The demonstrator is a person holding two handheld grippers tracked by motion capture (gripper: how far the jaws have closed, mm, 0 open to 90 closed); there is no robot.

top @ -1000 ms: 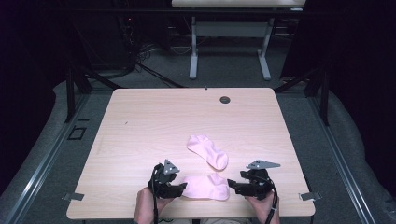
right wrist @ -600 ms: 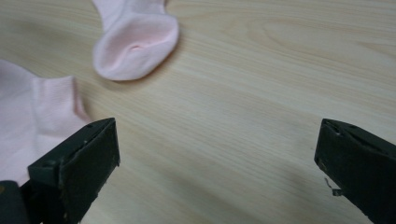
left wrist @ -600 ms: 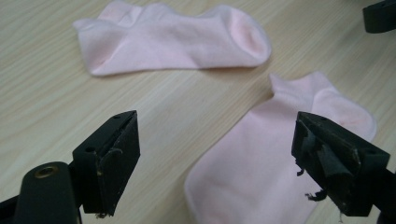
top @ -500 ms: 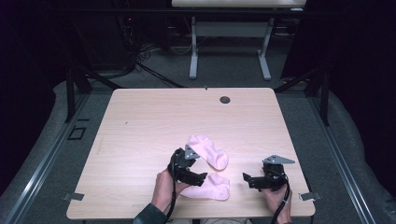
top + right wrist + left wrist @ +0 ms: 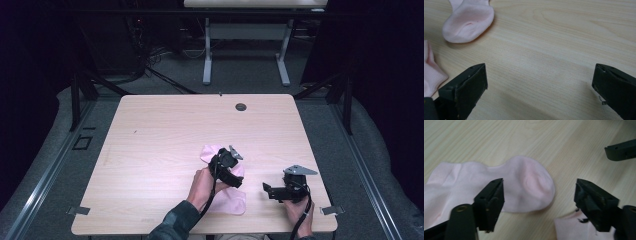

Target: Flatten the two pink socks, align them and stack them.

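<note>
Two pink socks on the desk (image 5: 150,130). My left tongs (image 5: 231,167) hang over the farther sock (image 5: 499,187), jaws apart and empty, nothing pinched; they have just been narrowing a little from a wider gape, with only air and the sock's surface below between them. Seen down the left tongs, the farther sock lies directly ahead and under the jaws, its rounded toe end toward the right jaw, its cuff running off past the left jaw. So the long axis runs across the gap, jaw to jaw, not along it. The nearer sock (image 5: 231,201) lies just behind the left tongs, toward me; a corner of it peeks in beside the right jaw in the left gripper view. From above, the two socks look to be touching or nearly so; I cannot tell which.

My right tongs (image 5: 272,191) sit off to the right of both socks, jaws at full spread and empty over bare wood. From them, the farther sock's toe lies ahead and left, the nearer sock at the left jaw's side.

Judgement: the left hand is the nearer one. A straight drop should take the farther sock around mid-length.
</note>
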